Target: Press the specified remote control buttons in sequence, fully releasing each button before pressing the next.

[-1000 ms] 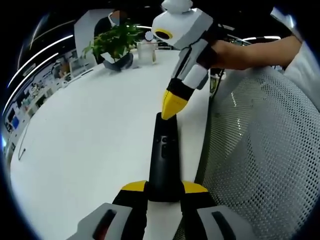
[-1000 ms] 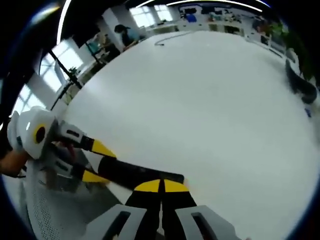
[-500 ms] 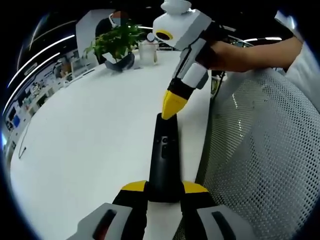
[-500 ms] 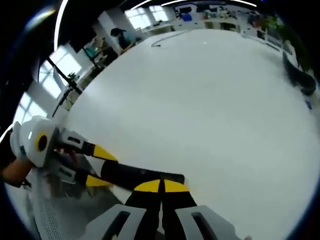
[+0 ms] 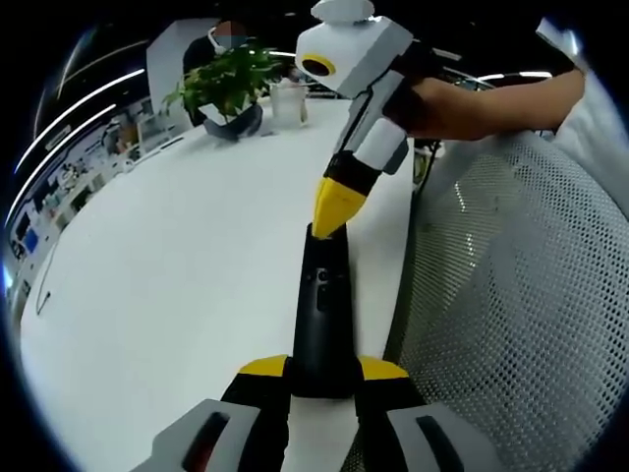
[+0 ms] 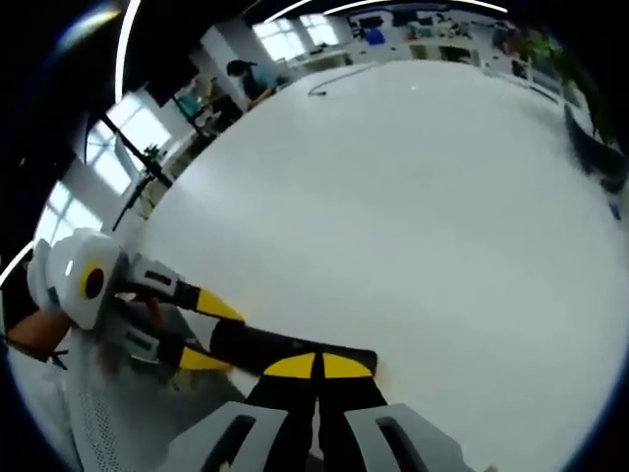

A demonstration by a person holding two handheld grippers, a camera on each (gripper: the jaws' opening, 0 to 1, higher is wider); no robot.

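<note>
Remote control (image 5: 320,315): black, slim, lying lengthwise up the centre of the left gripper view, on the white table (image 5: 167,265) close to its edge, with a mesh chair back (image 5: 511,295) filling the right of that frame. Left gripper (image 5: 322,379): yellow-tipped jaws pinching the near end of the remote from both sides, at lower centre. Right gripper (image 5: 336,206): enters from the upper centre, jaws pressed together into a single yellow point resting at the remote's far end; whether it bears down or merely touches cannot be told. In the right gripper view the same closed tips (image 6: 316,366) sit at lower centre on the remote's end (image 6: 285,346), the left gripper (image 6: 201,324) at lower left. Step judged: a button press at the far end. Next move calls for lifting the point fully clear, then placing it on the following button. Potted plant (image 5: 226,88): upper left.
</note>
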